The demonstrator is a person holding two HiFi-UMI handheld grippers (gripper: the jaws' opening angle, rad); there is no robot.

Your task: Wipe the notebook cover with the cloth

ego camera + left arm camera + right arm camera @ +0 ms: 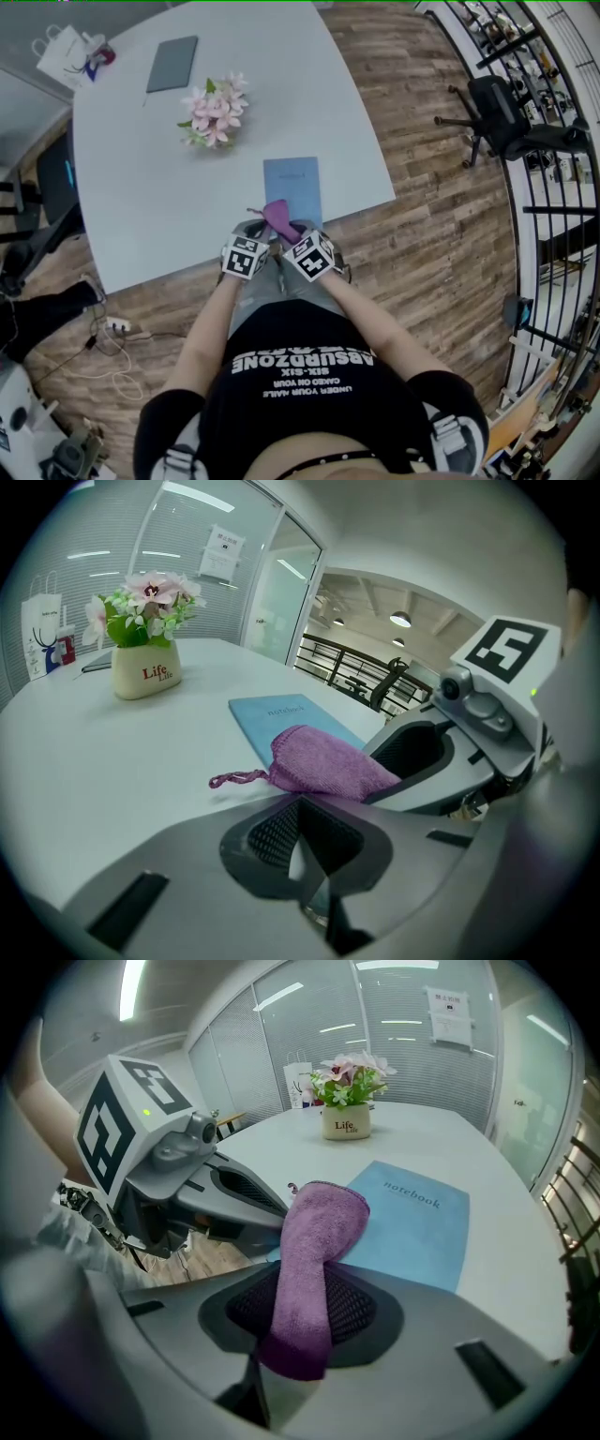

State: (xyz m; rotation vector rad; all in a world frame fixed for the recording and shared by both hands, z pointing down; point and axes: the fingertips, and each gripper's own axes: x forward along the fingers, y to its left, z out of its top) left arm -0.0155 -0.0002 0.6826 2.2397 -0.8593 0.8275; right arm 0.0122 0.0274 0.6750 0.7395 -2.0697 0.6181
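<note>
A blue notebook (292,186) lies flat near the table's front edge, its cover facing up (412,1222). A purple cloth (307,1258) is pinched between the jaws of my right gripper (302,1309). Its free end droops forward over the notebook's near end (323,766). My left gripper (300,808) sits close beside the right one, to its left, shut with nothing between its jaws. In the head view both grippers, left (255,230) and right (296,230), hover at the table's front edge with the cloth (278,217) between them.
A white pot of pink flowers (215,111) stands mid-table behind the notebook. A grey book (172,64) and a white paper bag (64,54) sit at the far left. The white table (141,197) ends just in front of me. An office chair (506,117) stands off to the right.
</note>
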